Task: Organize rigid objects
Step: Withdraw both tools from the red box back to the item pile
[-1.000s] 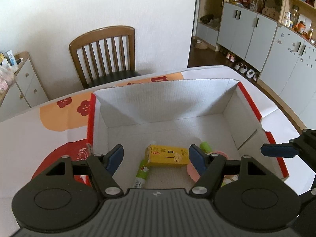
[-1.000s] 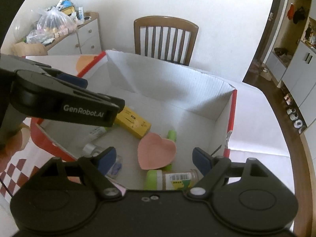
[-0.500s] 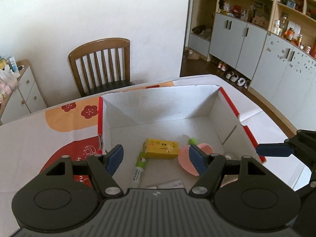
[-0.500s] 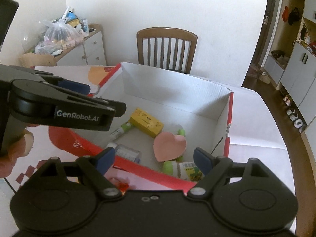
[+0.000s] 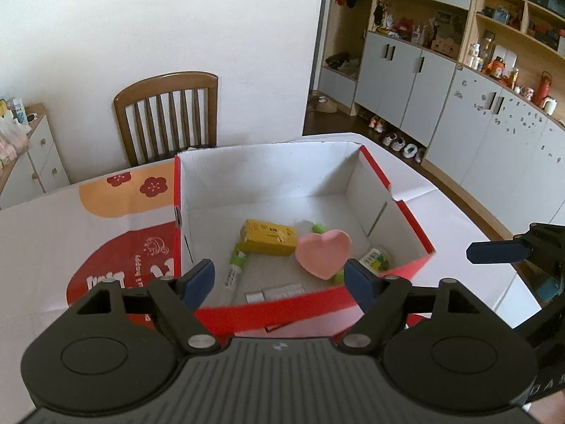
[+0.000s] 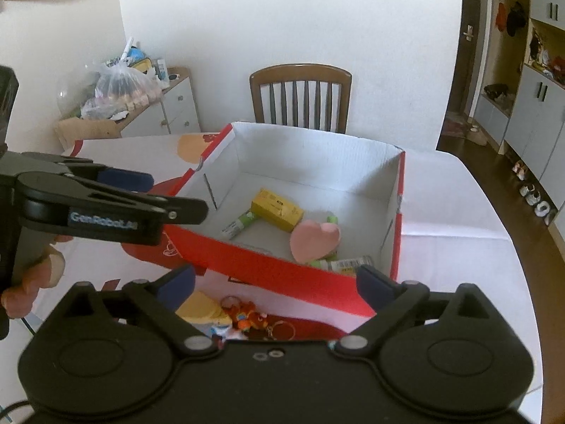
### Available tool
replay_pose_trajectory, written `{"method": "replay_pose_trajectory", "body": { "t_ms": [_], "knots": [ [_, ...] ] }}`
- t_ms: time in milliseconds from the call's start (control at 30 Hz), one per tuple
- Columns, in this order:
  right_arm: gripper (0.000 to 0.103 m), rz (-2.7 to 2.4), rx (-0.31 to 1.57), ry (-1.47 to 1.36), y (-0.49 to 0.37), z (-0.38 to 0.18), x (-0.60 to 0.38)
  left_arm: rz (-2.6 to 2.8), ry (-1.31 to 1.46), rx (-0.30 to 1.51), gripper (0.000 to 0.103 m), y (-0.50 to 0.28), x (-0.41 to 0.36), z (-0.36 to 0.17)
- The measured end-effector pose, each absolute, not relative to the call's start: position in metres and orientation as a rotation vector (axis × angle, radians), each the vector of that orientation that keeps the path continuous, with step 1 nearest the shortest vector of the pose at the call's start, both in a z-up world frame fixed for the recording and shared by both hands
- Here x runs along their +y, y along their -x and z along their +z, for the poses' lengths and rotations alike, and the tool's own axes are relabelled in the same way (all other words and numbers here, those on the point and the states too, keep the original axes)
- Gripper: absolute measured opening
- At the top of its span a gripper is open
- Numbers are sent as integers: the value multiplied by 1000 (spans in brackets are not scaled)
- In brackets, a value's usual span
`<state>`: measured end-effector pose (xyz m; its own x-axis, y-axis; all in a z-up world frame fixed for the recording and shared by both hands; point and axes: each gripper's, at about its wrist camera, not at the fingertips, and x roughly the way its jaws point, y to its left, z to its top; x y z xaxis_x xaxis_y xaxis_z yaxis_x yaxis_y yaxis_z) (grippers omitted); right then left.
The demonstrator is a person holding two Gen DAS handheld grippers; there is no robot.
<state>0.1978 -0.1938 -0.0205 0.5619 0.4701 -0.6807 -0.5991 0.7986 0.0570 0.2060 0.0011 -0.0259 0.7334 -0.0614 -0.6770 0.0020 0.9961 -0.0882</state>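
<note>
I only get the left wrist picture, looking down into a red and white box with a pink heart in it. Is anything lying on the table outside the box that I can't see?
Observer: Yes. The right wrist view shows an orange toy on a key ring on the table, just in front of the near red wall of the box.
Operator: Is it alone there?
Observer: No. A flat yellow round thing lies just left of it, partly hidden behind a gripper finger.
Operator: Is the right gripper carrying anything? I only see one blue tip.
Observer: No. The right gripper is empty, and its jaws are opening with nothing gripped between them.
</note>
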Motion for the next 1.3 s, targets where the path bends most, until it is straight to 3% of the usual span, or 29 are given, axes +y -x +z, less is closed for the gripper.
{"method": "replay_pose_trajectory", "body": {
  "t_ms": [800,1300],
  "knots": [
    [101,557,832,122,-161,-78,-242,34,197,889,82,-159,20,-98],
    [101,539,895,164,-177,-108,-251,-36,118,908,82,-136,-26,-138]
  ]
}}
